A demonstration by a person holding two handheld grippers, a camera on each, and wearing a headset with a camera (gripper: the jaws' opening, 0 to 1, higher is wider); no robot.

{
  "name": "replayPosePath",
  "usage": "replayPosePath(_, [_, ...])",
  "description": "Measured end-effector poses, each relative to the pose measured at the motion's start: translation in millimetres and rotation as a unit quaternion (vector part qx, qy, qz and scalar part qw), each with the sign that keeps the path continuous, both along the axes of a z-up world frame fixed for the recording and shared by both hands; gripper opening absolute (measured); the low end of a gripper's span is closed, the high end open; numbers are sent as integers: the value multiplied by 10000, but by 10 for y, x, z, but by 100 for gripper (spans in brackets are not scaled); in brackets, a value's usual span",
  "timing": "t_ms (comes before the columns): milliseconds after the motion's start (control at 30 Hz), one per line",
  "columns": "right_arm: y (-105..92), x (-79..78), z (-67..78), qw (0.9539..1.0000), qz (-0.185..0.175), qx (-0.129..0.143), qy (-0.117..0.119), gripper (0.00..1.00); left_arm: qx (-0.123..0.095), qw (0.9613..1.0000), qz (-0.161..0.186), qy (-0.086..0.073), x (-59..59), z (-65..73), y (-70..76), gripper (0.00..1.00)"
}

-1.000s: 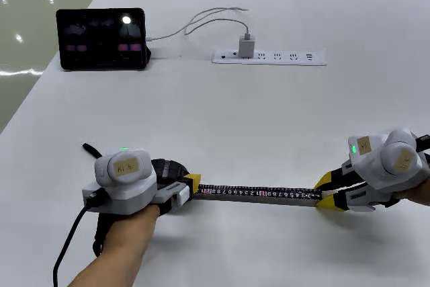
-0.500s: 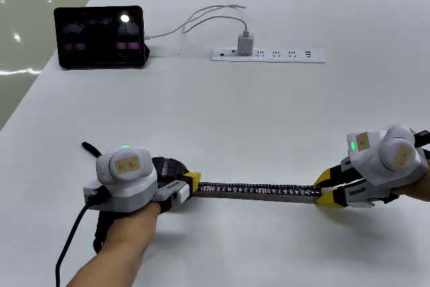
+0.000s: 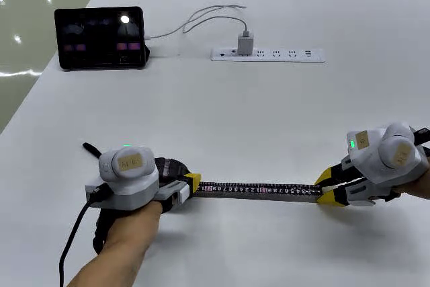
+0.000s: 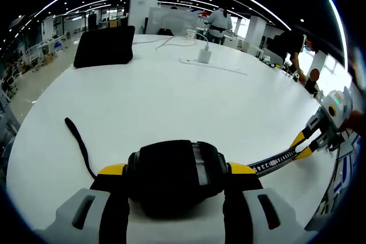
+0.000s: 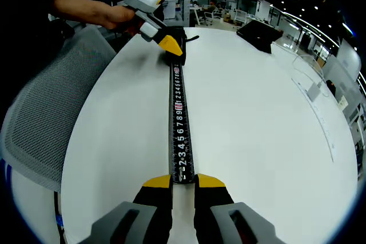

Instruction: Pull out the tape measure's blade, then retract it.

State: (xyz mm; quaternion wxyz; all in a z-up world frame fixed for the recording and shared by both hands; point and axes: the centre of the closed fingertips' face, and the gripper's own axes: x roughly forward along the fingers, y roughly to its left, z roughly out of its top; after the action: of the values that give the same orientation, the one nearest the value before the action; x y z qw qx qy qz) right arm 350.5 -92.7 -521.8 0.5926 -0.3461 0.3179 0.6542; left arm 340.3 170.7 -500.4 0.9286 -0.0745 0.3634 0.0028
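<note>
Tape blade (image 3: 259,190) drawn out over the white table (image 3: 269,119).
The left gripper (image 3: 186,185) clamps the black tape measure case (image 4: 171,172); the right gripper (image 3: 326,189) pinches the blade's end (numbers up), well apart from the case.

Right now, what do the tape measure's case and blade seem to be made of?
The case is matte black, probably plastic or a rubber overmould: it has a rounded moulded body with dull highlights and a greyer band. The blade is a thin dark strip with printed white numerals, straight along its drawn length. It is likely coated steel, though that is unconfirmed.
</note>
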Motion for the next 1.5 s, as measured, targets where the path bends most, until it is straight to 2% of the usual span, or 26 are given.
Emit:
replayPosePath(700, [-9,-1,3,10000,-22,-28,24,10,-19,10000,-38,65,-20,2,1,59])
replayPosePath(1500, [-12,12,22,10000,-45,-33,11,10,-73,10000,-30,60,-11,7,4,60])
